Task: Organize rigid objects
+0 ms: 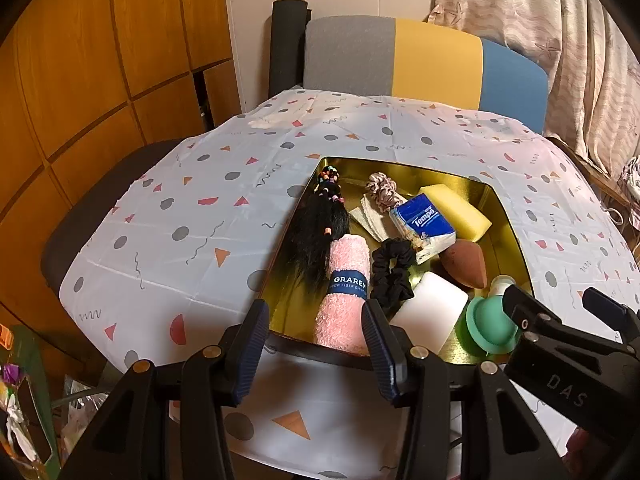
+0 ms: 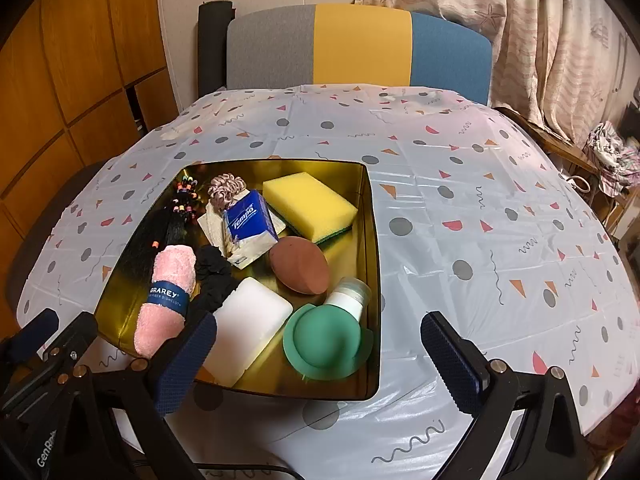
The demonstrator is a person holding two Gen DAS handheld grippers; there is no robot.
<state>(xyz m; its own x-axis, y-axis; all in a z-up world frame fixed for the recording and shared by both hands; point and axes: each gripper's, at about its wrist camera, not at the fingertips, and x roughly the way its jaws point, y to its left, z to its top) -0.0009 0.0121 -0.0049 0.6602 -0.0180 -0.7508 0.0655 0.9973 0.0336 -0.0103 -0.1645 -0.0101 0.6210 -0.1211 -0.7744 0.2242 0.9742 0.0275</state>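
Observation:
A gold tin tray (image 1: pixel 508 232) (image 2: pixel 370 240) on the table holds a rolled pink cloth (image 1: pixel 344 296) (image 2: pixel 166 300), a black hair tassel (image 1: pixel 316 236) (image 2: pixel 160 232), a tissue pack (image 1: pixel 424 224) (image 2: pixel 250 220), a yellow sponge (image 1: pixel 460 208) (image 2: pixel 310 202), a brown makeup sponge (image 1: pixel 464 262) (image 2: pixel 300 266), a white block (image 1: pixel 430 312) (image 2: pixel 248 324), a green silicone cap (image 1: pixel 490 328) (image 2: pixel 326 340) and a small white bottle (image 2: pixel 350 296). My left gripper (image 1: pixel 316 344) is open, its jaws on either side of the pink cloth's near end. My right gripper (image 2: pixel 316 350) is open over the tray's near right corner.
A black scrunchie (image 1: pixel 392 274) (image 2: pixel 212 276) and a pink scrunchie (image 1: pixel 382 190) (image 2: pixel 226 188) also lie in the tray. The patterned tablecloth (image 1: pixel 192 220) (image 2: pixel 480 220) covers the table. A grey, yellow and blue chair back (image 1: pixel 424 60) (image 2: pixel 360 44) stands behind it.

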